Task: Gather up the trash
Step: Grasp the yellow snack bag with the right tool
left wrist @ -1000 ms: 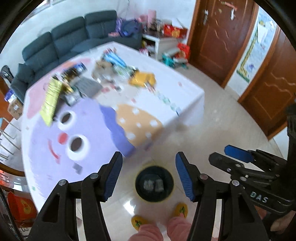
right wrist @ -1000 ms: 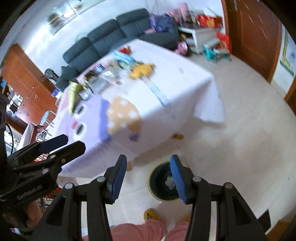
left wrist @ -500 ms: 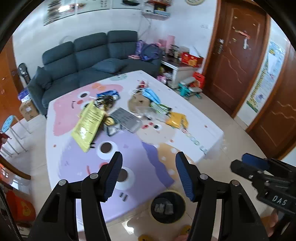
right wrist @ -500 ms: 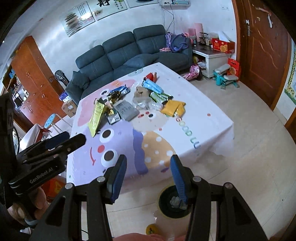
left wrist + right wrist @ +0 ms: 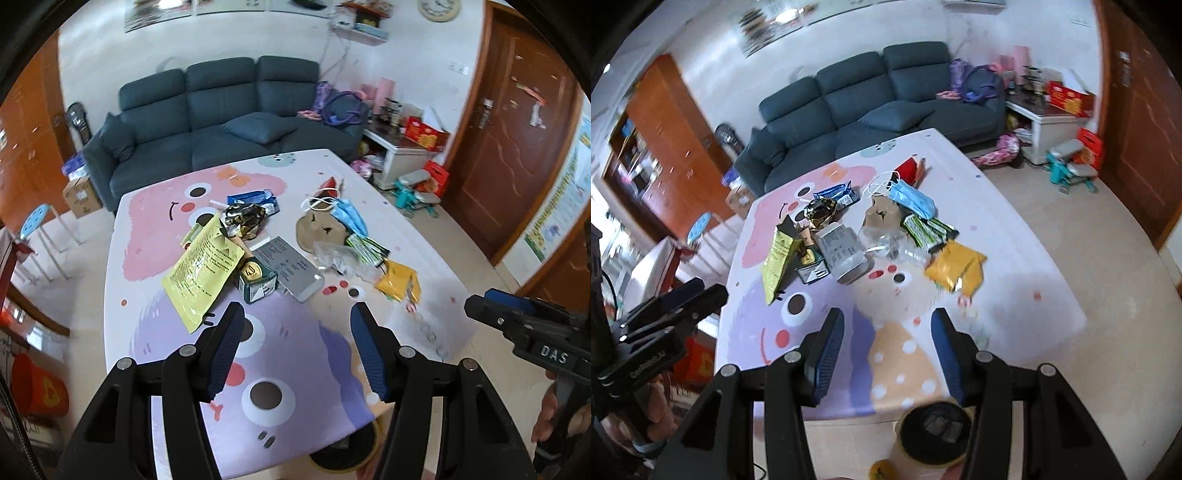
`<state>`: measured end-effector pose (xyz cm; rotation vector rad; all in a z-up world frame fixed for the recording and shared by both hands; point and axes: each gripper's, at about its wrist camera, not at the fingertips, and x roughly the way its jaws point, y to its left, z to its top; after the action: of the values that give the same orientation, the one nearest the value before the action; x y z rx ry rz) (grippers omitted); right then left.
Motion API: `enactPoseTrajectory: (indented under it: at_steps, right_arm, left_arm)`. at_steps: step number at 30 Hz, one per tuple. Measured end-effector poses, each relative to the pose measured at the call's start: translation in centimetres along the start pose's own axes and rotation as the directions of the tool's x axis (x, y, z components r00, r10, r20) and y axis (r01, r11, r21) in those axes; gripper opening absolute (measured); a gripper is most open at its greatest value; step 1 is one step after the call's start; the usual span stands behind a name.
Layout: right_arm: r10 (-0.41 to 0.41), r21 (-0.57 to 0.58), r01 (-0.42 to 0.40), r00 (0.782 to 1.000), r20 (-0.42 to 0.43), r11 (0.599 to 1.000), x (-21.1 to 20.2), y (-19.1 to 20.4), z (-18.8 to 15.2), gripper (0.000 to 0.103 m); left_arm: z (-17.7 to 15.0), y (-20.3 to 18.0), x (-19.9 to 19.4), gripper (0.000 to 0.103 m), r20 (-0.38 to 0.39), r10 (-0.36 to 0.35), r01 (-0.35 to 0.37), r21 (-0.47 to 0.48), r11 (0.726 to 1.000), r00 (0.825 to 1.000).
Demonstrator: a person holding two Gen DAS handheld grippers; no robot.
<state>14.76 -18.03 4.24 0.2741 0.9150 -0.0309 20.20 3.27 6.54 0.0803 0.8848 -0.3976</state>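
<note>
left tool (image 5: 297,350) fingers apart, empty, raised over near bench (image 5: 295,369) edge, right tool (image 5: 888,354) same pose, also apart, trash pile (image 5: 273,243) at 12 o'clock mid-bench, bin (image 5: 936,432) on floor at 6 o'clock

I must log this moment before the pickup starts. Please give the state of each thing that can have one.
left gripper: jaws open, empty
right gripper: jaws open, empty
trash bin: open top, some scraps inside
blue face mask: lying on table
green box: lying on its side
door: closed
</note>
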Motion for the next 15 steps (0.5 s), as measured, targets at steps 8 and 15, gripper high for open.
enactPoseTrajectory:
  at_steps: [8,15]
  right_arm:
    - [0.095,-0.132,-0.116,0.983,-0.157,0.984,7.2,-6.3,5.2,0.050]
    - [0.114,-0.252,-0.196,0.945,-0.305,0.948,13.8,-10.2,5.9,0.052]
  left_arm:
    - [1.2,-3.2,7.0,0.058,-0.129,0.055,-0.079,-0.190,0.979,0.990]
    - [0.6,-6.1,12.4,0.058,-0.207,0.090,-0.156,-0.327,0.932,0.974]
